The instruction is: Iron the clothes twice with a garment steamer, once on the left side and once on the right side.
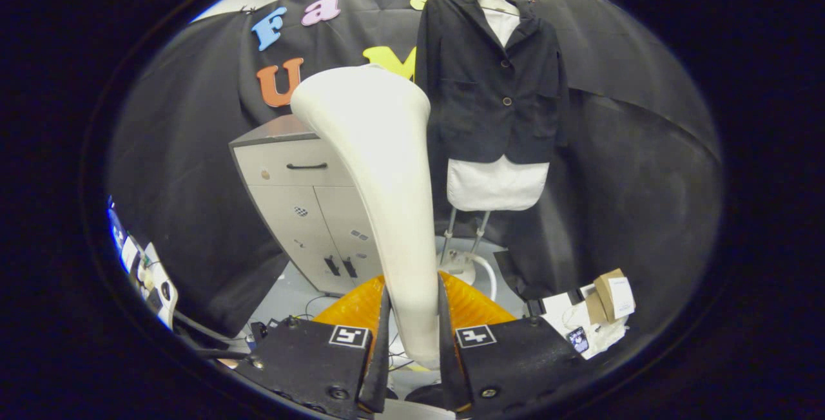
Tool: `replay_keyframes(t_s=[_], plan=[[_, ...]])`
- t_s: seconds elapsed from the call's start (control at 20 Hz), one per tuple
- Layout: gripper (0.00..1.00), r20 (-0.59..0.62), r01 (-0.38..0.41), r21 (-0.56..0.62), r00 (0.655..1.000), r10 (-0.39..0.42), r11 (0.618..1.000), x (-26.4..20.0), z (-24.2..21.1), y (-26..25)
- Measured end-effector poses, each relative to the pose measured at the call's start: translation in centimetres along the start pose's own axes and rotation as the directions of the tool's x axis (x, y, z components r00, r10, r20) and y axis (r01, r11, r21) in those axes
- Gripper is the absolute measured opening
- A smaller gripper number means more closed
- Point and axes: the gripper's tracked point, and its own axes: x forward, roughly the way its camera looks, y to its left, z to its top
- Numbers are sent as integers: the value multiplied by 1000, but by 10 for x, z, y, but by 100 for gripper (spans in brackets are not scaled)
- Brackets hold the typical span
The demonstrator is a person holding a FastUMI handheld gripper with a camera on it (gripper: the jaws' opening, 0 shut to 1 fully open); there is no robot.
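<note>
A white garment steamer (380,181) stands up between my fingers, its handle narrow at the bottom and its head flaring wide at the top. My gripper (412,336) is shut on the steamer's handle, one finger pressing each side. Beyond the steamer head, to its right, a dark jacket (493,78) hangs over a white shirt (495,183) on a hanger against the booth wall. The steamer head is still some way short of the jacket and covers its left edge.
A grey cabinet (303,207) with a drawer and two doors stands left of the clothes. A metal stand with a white base (463,259) and a hose sits under the garment. Cardboard boxes (609,297) lie on the floor at right; cables and devices (151,281) at left.
</note>
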Motion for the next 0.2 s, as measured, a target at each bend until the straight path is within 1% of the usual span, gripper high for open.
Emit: replay_keyframes(t_s=[0.2], plan=[[36,5,-5,18,1000,5,1000,-5,2,-3]])
